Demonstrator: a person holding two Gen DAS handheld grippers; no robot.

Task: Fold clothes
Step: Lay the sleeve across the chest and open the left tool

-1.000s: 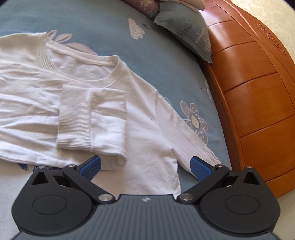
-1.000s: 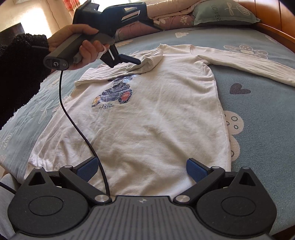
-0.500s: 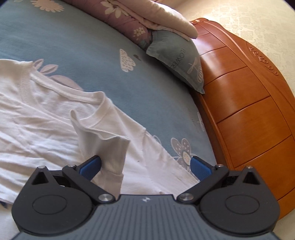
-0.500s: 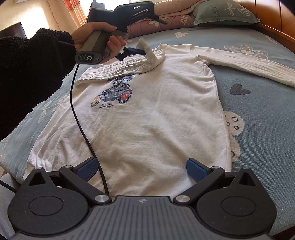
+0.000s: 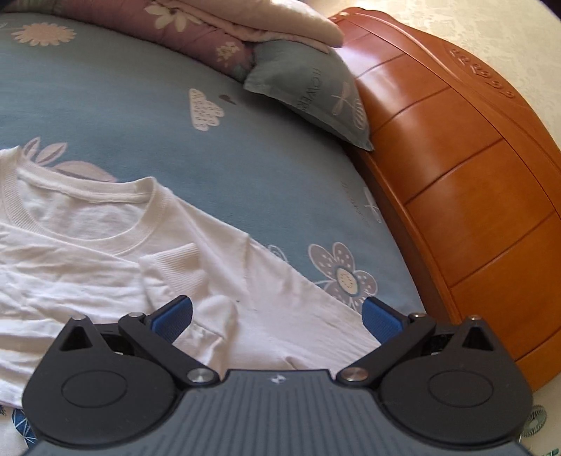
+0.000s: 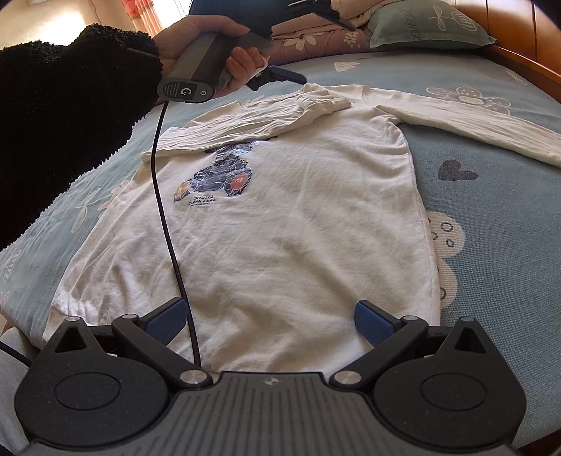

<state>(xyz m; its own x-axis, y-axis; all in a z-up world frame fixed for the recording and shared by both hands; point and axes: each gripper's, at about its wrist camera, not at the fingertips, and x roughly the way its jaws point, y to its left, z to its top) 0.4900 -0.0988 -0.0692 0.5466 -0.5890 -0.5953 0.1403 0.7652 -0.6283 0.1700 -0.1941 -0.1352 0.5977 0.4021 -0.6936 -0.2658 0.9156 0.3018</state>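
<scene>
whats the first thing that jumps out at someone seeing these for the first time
A white shirt with a dark print on its chest lies spread across the blue flowered bed, one sleeve folded over the chest and the other stretched out to the right. Above the folded sleeve a hand in a black fuzzy sleeve holds the left gripper, open, its cable trailing down over the shirt. Behind, an orange wooden headboard curves round the bed.

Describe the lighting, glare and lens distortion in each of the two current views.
Left wrist view: daylight puts a soft sheen on the wooden headboard, which the fisheye bows into a curve; the white shirt is slightly washed out. Right wrist view: the window at top left is blown out, the black sleeve shows almost no detail, and the bed edges curve.
</scene>
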